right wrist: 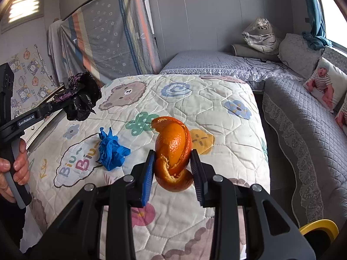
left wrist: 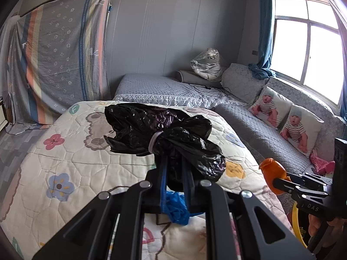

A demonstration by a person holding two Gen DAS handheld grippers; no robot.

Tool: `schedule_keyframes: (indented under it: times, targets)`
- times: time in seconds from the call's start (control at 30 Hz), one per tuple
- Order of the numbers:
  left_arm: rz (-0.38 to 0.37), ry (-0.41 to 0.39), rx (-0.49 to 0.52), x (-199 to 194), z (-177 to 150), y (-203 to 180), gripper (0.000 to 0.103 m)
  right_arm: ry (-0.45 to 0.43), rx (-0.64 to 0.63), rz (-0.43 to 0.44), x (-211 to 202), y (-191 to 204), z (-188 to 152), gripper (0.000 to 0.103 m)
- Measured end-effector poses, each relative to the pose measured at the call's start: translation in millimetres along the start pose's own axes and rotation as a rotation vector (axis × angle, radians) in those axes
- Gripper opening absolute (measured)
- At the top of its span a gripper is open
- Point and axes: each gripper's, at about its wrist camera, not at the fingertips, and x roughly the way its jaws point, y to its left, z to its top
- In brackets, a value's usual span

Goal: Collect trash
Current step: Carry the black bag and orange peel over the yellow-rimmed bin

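My left gripper (left wrist: 174, 162) is shut on a crumpled black plastic bag (left wrist: 164, 134) tied with a white band, held above the quilt-covered table (left wrist: 65, 162). The bag also shows in the right wrist view (right wrist: 82, 96). My right gripper (right wrist: 173, 162) is shut on a curled orange peel (right wrist: 173, 151), held above the quilt (right wrist: 216, 130); the peel shows in the left wrist view (left wrist: 272, 173) at the right. A crumpled blue glove (right wrist: 111, 149) lies on the quilt, left of the right gripper, and below the left gripper (left wrist: 175, 208).
A grey quilted sofa (right wrist: 303, 130) with baby-print cushions (left wrist: 301, 127) runs along the right. A yellow-rimmed bin (right wrist: 318, 227) sits low at the right, beside the table. A bed (left wrist: 162, 86) and a sheet-covered cabinet (left wrist: 60, 54) stand behind.
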Motion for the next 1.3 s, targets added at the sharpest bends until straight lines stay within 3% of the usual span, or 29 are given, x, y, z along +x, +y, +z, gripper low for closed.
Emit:
schedule_keyframes:
  times: [0.37, 0.97, 1.3]
  targets:
    - [-0.128, -0.011, 0.092, -6.0, -2.9, -72.3, 0.012, -0.060, 0.061, -0.099, -48.9, -42.9, -18.0, 0.031]
    - [-0.363, 0.021, 0.240, -8.6, -20.9, -193.8, 0.012, -0.085, 0.213, -0.298, -120.8, -122.4, -79.0, 0.031]
    - [-0.450, 0.052, 0.313, -8.6, -36.4, -248.3, 0.012, -0.093, 0.292, -0.392, -155.8, -154.3, -111.3, 0.031]
